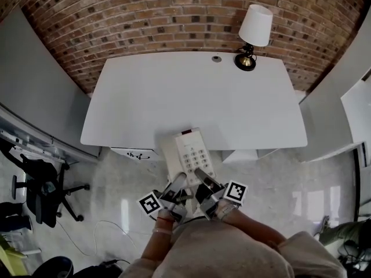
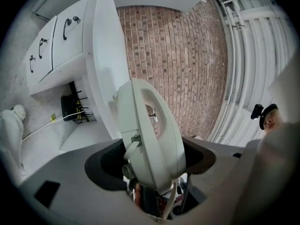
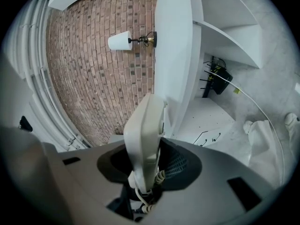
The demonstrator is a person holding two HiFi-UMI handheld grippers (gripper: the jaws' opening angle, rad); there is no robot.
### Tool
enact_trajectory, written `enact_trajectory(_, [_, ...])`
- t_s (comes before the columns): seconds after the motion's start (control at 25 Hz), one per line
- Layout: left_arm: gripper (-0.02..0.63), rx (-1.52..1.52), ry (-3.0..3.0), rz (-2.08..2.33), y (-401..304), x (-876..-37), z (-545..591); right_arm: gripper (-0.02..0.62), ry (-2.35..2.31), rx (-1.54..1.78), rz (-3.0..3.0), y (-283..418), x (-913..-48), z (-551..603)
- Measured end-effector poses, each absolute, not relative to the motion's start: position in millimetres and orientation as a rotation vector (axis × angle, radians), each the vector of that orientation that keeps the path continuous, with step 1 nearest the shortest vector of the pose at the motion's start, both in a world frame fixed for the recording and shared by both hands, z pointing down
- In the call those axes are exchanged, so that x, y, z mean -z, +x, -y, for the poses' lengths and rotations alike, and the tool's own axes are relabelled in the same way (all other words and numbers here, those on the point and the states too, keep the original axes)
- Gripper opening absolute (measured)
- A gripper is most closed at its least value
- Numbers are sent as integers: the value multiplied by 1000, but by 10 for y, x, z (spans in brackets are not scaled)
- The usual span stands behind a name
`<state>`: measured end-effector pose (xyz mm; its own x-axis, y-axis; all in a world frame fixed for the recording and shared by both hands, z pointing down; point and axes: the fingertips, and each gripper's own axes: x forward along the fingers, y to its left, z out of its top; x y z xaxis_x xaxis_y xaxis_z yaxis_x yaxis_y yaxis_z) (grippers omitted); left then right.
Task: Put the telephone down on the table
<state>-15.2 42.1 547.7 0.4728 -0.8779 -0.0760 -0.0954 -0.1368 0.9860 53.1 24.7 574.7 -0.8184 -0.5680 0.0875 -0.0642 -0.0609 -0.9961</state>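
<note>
So, not done yet: the telephone (image 1: 191, 154) hangs at the white table's (image 1: 191, 91) near edge, apparently clear of the top, with left gripper (image 1: 175, 185) and right gripper (image 1: 206, 182) both clamped on its near end; set-down and release remain.

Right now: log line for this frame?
telephone: held at table near edge, not down | left gripper: shut on telephone | right gripper: shut on telephone

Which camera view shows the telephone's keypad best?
The head view: the telephone faces that camera, keypad in plain sight. The left gripper view shows only its back, clamped between the jaws. The right gripper view shows only its narrow side and a coiled cord.
</note>
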Motion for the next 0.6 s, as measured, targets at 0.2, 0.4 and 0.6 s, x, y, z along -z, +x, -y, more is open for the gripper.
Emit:
enact_trajectory(0.2, [333, 843, 1565, 842, -244, -5495, -156, 146, -704, 1929, -1848, 442, -5757, 0])
enact_trajectory(0.4, [333, 793, 1566, 811, -325, -5495, 127, 146, -738, 1915, -1798, 365, -5744, 246])
enact_trajectory(0.6, [333, 758, 1559, 791, -417, -5526, 363, 146, -768, 1921, -1759, 275, -5792, 450])
